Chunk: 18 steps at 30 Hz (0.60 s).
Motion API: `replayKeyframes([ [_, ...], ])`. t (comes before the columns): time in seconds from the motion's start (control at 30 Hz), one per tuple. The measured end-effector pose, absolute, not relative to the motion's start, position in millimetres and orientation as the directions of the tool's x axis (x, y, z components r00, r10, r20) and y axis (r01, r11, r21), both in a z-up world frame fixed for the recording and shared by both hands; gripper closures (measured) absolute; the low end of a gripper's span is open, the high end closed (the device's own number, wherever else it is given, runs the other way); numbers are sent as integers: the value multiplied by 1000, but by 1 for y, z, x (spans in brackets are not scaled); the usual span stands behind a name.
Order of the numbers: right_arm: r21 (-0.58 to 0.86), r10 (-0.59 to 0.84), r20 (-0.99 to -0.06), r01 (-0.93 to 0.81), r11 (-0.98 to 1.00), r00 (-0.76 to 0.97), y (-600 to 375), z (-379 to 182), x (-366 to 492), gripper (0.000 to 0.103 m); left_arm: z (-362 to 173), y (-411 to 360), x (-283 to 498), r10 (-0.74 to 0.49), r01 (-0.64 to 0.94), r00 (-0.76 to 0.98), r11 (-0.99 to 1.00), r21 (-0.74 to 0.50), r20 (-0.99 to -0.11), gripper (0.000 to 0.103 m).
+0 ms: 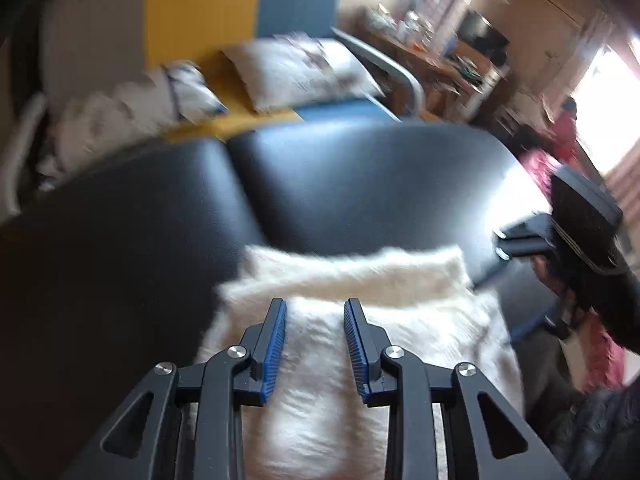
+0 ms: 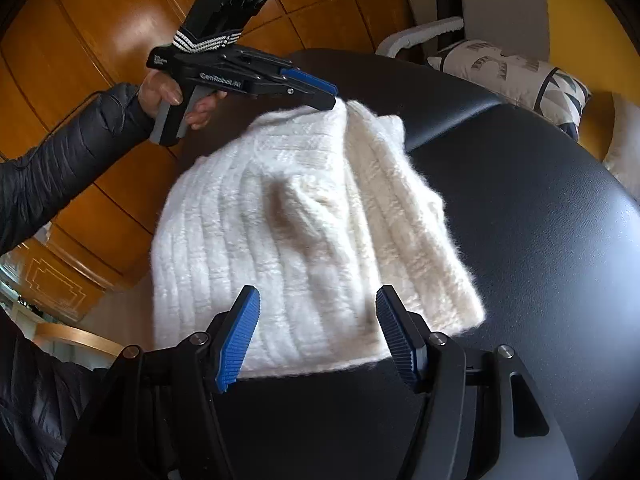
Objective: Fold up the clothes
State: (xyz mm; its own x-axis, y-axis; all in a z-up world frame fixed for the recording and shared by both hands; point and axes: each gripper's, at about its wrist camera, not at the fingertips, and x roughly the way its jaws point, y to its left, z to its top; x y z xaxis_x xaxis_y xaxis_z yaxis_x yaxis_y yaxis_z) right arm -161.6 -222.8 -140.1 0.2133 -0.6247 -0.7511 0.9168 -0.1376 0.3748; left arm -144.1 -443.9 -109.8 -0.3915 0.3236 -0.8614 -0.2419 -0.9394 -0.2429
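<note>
Nearest the right-wrist lens, the right gripper (image 2: 318, 334) stands wide open, its blue ribbed pads flanking the near edge of a folded white fluffy knitted sweater (image 2: 304, 224) without gripping it. That sweater lies on a black leather cushioned seat (image 2: 540, 240). Farther off, the left gripper (image 2: 326, 94), held by a hand (image 2: 168, 94) in a dark quilted sleeve (image 2: 60, 160), hovers at the sweater's far edge; the left-wrist view shows it open and empty (image 1: 316, 344).

Bare black leather seat surface (image 2: 520, 240) open right of and beyond the folded white fluffy knit sweater (image 2: 304, 220). Far edge crowded by patterned cushions (image 1: 304, 68) (on a yellow and blue sofa (image 1: 224, 12)); left gripper (image 2: 326, 94) over the sweater's far corner.
</note>
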Motion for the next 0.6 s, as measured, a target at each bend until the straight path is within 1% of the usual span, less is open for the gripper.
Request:
replayKeyframes([
  [0.1,359,-610,-765,923,-140,205,-228,-145,-160,39,-120,-436,-137,303,-269,-359,-939,-213,-883,74],
  [0.13,353,-606,-770,925,-141,202,-230,-147,-159,39,-120,-436,-135,297,-265,-364,-942,-207,-883,76],
  [0.17,348,-601,-774,927,-141,199,-232,-149,-158,39,-118,-438,-132,287,-242,-394,-949,-203,-873,87],
  [0.2,342,-596,-778,929,-142,196,-234,-151,-157,39,-115,-440,-128,279,-221,-423,-954,-201,-862,88],
  [0.23,337,-592,-783,931,-143,193,-236,-152,-156,39,-113,-440,-125,276,-209,-452,-957,-200,-848,92],
  [0.3,326,-582,-792,934,-144,186,-239,-156,-155,39,-108,-435,-116,264,-192,-503,-963,-192,-823,95],
  [0.33,304,-577,-799,941,-148,168,-240,-156,-152,42,-105,-432,-112,262,-187,-526,-964,-190,-809,96],
  [0.4,275,-580,-802,950,-145,144,-240,-151,-146,63,-96,-427,-101,244,-165,-581,-969,-182,-777,97],
  [0.43,262,-582,-802,955,-142,133,-239,-148,-143,67,-92,-427,-96,245,-147,-609,-970,-195,-755,97],
  [0.5,235,-586,-802,962,-138,112,-239,-143,-137,79,-81,-431,-87,228,-89,-679,-969,-230,-698,97],
  [0.53,221,-589,-802,966,-135,101,-238,-140,-134,82,-76,-436,-83,218,-58,-709,-966,-253,-670,97],
  [0.6,223,-602,-793,963,-148,91,-234,-134,-136,84,-72,-447,-78,180,21,-763,-953,-301,-621,97],
])
